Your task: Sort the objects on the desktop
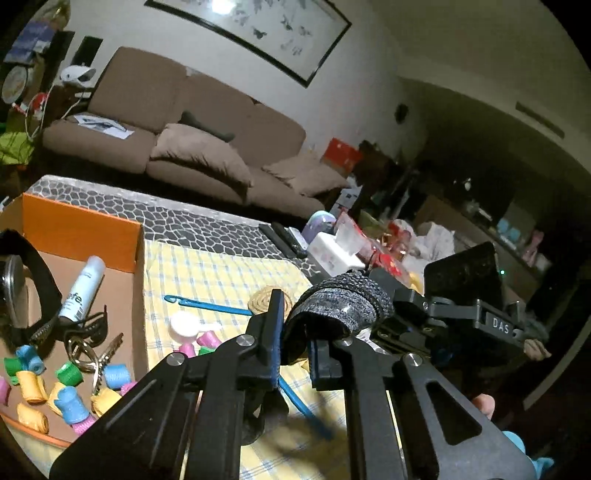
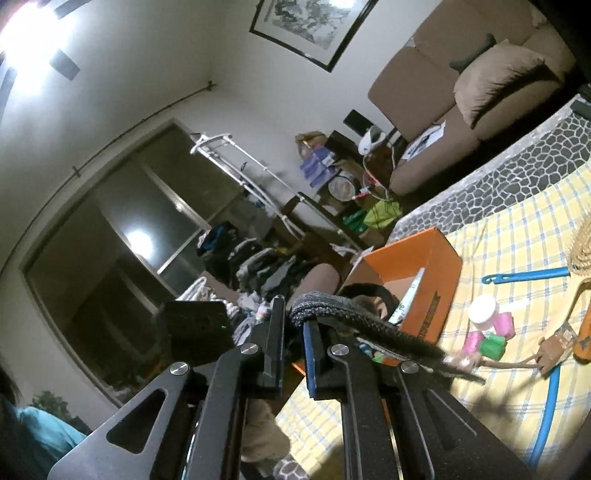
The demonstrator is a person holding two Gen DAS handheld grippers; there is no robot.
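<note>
Two grippers hold one grey strap (image 1: pixel 341 308) above the table (image 1: pixel 207 218). The left gripper (image 1: pixel 295 332) jaws pinch one end. The right gripper (image 2: pixel 293 325) jaws pinch the other.

both wrist views look along their tools, close above the shared checked cloth (image 1: pixel 221 273).

A brown sofa (image 1: pixel 177 122) with cushions stands beyond the table's far edge, under a framed picture (image 1: pixel 255 29); a dark window (image 2: pixel 122 221) fills another wall.
</note>
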